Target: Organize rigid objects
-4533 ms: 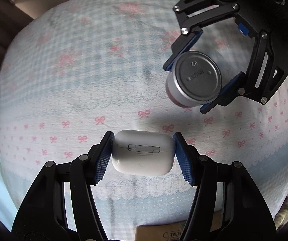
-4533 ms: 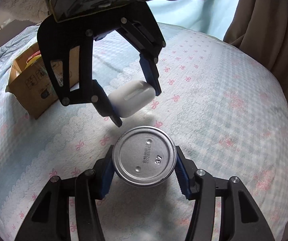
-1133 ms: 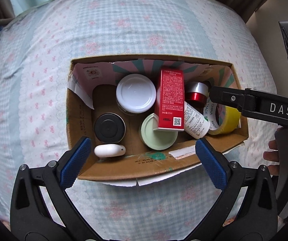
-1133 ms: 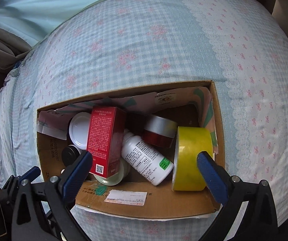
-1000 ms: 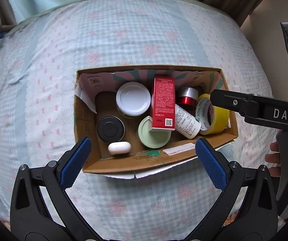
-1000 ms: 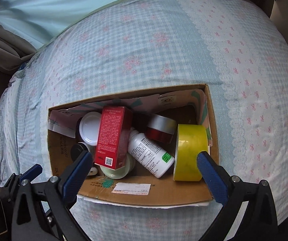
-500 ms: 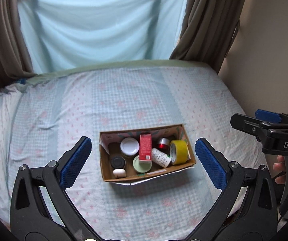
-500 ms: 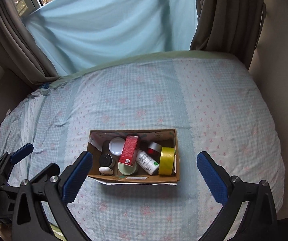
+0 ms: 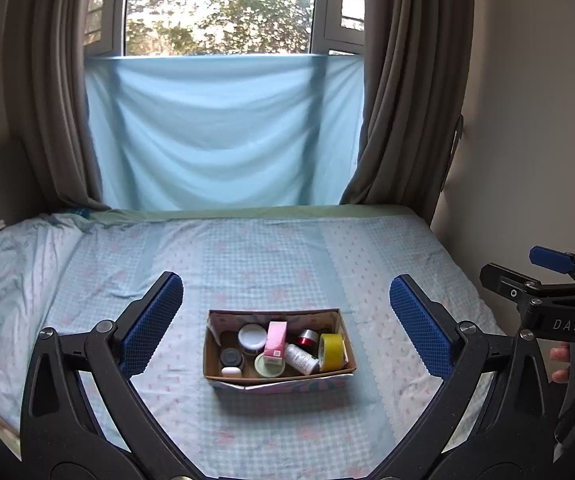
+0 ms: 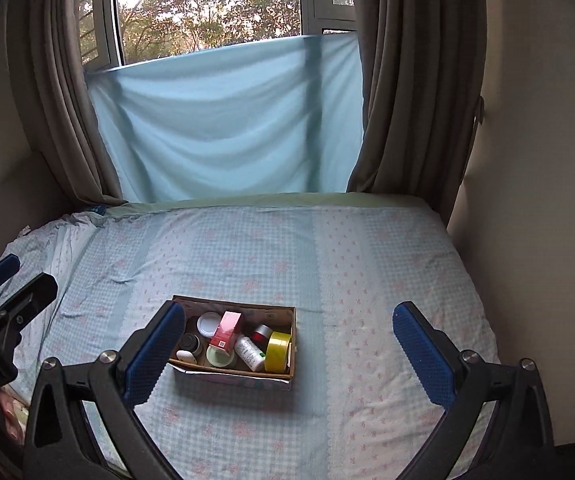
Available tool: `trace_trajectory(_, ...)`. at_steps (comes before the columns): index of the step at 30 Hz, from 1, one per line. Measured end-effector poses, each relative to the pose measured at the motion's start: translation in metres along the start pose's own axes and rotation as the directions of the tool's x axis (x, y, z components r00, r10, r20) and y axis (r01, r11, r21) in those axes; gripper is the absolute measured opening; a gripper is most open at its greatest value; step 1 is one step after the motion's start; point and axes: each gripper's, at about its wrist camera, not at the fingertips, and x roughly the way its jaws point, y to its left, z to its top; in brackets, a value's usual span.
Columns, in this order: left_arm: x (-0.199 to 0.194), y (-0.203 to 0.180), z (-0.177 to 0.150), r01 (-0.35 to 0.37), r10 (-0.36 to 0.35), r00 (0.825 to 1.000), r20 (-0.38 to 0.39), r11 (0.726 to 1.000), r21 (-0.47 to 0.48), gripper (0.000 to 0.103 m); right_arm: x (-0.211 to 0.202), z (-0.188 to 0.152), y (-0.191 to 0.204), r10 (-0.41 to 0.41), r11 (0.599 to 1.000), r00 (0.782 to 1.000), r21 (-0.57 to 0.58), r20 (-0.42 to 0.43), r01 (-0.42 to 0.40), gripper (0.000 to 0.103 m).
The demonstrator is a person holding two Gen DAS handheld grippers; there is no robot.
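Note:
A cardboard box (image 9: 279,382) sits mid-bed, seen in both views. Inside it are a white earbud case (image 9: 231,371), a red can with a silver base (image 9: 307,336), a red carton (image 9: 276,338), a yellow tape roll (image 9: 331,346), a white bottle (image 9: 301,359) and several lidded jars. My left gripper (image 9: 286,286) is open and empty, well back from the box. My right gripper (image 10: 290,314) is also open and empty, and the box (image 10: 231,378) lies far beyond its left finger. Each gripper shows at the edge of the other's view.
The box rests on a blue checked bedsheet (image 9: 287,256). Brown curtains (image 9: 403,100) and a pale blue cloth (image 9: 223,132) hang below the window at the head of the bed. A wall (image 10: 527,200) runs along the right. A person's hand (image 9: 559,362) holds the right gripper.
Both grippers have drawn far back from the box, so it looks small and the window now shows. The earbud case and can, held 4.5 s ago, lie in the box.

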Motion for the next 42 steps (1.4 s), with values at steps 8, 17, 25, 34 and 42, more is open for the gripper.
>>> trace_trajectory(8, -0.013, -0.021, -0.011, -0.028, 0.027, 0.999, 0.03, 0.999, 0.025, 0.103, -0.026, -0.011, -0.022, -0.031, 1.0, 0.997, 0.005, 0.064, 0.03, 0.103)
trace_trajectory(17, -0.017, -0.031, -0.009, -0.026, 0.025, 0.999, 0.037, 0.999, 0.03, 0.103, -0.036, -0.012, -0.033, -0.041, 0.999, 0.995, 0.023, 0.091, 0.039, 0.103)
trace_trajectory(25, -0.018, -0.034, -0.009, -0.026, 0.025, 0.999, 0.04, 0.999, 0.03, 0.103, -0.039, -0.013, -0.036, -0.043, 0.999, 0.994, 0.027, 0.097, 0.041, 0.103)
trace_trajectory(34, -0.016, -0.037, -0.009, -0.037, 0.035, 0.998, 0.049, 0.999, 0.032, 0.103, -0.038, -0.011, -0.036, -0.047, 0.999, 0.994, 0.023, 0.099, 0.045, 0.103)
trace_trajectory(42, -0.013, -0.034, -0.007, -0.043, 0.042, 0.998, 0.052, 0.999, 0.025, 0.103, -0.035, -0.005, -0.035, -0.047, 0.999, 0.993, 0.019, 0.105, 0.046, 0.103)
